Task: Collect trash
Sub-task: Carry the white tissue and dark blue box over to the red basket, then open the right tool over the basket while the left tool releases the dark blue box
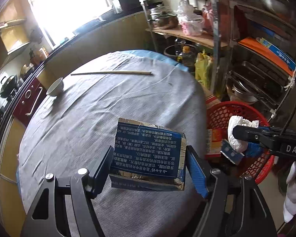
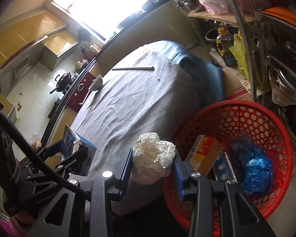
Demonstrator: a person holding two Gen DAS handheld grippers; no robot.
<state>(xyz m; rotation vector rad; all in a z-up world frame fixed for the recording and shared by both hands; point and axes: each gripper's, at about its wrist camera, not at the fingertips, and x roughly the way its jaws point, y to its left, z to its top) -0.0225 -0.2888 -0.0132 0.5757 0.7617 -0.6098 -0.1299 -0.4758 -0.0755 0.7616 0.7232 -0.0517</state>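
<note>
My left gripper [image 1: 149, 169] is shut on a blue and silver carton [image 1: 148, 154], held above the grey-clothed table [image 1: 88, 118]; it also shows in the right wrist view [image 2: 69, 142]. My right gripper [image 2: 154, 167] is shut on a crumpled white tissue [image 2: 154, 158], held at the table's right edge beside the red basket [image 2: 246, 118]. In the left wrist view the tissue [image 1: 236, 134] hangs over the basket [image 1: 223, 114]. The basket holds an orange box [image 2: 203, 154], a blister pack [image 2: 223, 167] and a blue plastic wad [image 2: 254, 167].
A white bowl [image 1: 55, 86] and chopsticks [image 1: 112, 72] lie at the table's far side. A metal shelf rack [image 1: 256, 59] with pots and bags stands right of the table, behind the basket. A kitchen counter with a stove [image 2: 63, 83] runs along the left.
</note>
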